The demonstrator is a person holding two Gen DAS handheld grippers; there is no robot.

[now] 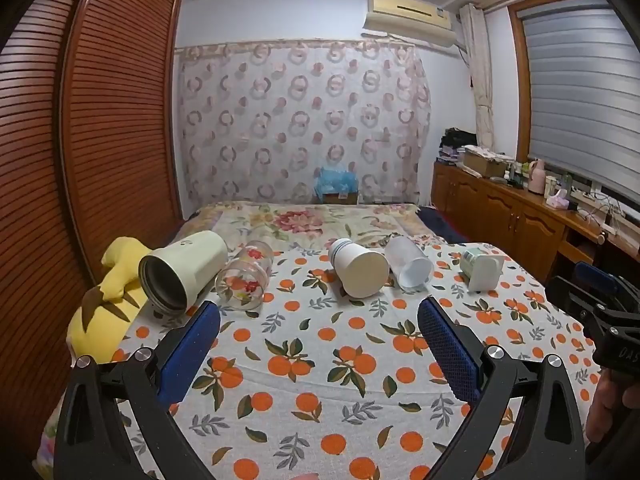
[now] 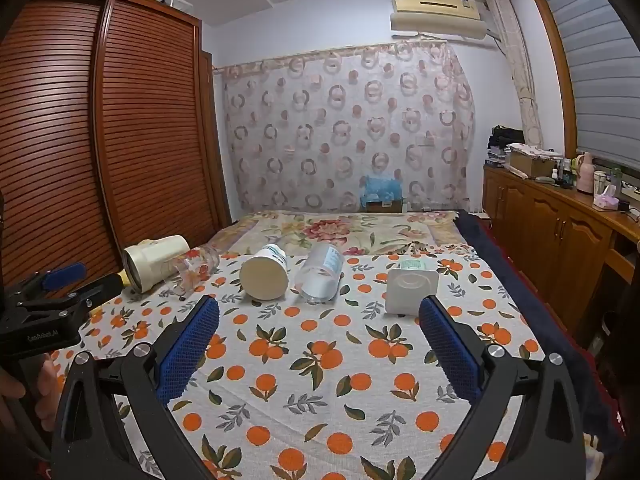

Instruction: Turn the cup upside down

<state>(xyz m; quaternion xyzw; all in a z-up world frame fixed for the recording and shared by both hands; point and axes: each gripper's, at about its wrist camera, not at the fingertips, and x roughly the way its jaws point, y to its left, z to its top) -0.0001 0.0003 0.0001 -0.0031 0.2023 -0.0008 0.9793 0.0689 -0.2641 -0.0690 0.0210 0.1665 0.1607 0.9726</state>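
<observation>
1. My left gripper [image 1: 319, 330] hangs wide apart, gripping nothing.
2. My right gripper [image 2: 319, 328] likewise gapes, nothing between its pads.
3. The paper cup [image 1: 359, 267] lies on its side on the orange-print cloth [image 1: 320, 380], between the floral glass [image 1: 245, 276] and the frosted plastic cup [image 1: 409, 263].

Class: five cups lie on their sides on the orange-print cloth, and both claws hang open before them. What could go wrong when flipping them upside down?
1. The glass cup lies close against the cream tumbler; gripping one may knock the other.
2. The cups lie on their sides on soft cloth, so a nudge could roll them.
3. The left claw and right claw may collide.
</observation>
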